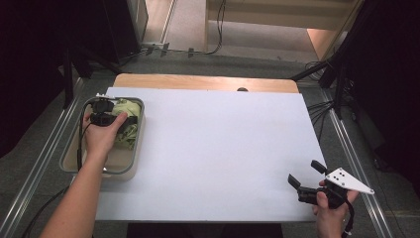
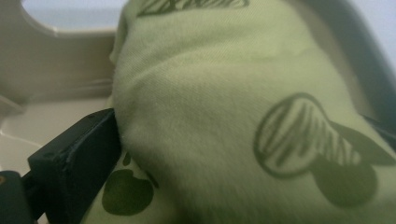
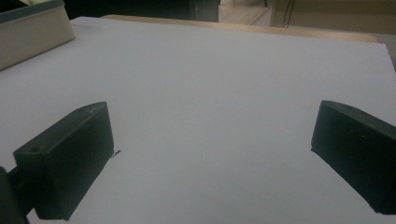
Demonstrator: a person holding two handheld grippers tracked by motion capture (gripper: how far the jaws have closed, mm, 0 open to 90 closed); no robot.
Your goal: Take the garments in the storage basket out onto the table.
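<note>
From the high view, the left gripper [image 1: 116, 120] is reaching into a shallow beige plastic tub [image 1: 124, 171] at the table's left edge, sitting on a crumpled pale green printed cloth [image 1: 130, 108] inside it. The right gripper [image 1: 306, 173] is hovering near the table's right corner, well apart, jaws spread.

In the left gripper view, the cloth [image 2: 233, 121] is bulging between the jaws, which are pinching it.

In the right gripper view, open jaws are facing the bare white table sheet [image 3: 210, 79].

Left gripper [image 2: 154, 154] jaws: you see one black jaw at the cloth's edge; the other is buried behind it.
Pale green printed cloth [image 2: 224, 121]: blurred, cut off on three sides.
Beige plastic tub [image 1: 126, 166]: your hand covers its middle.
</note>
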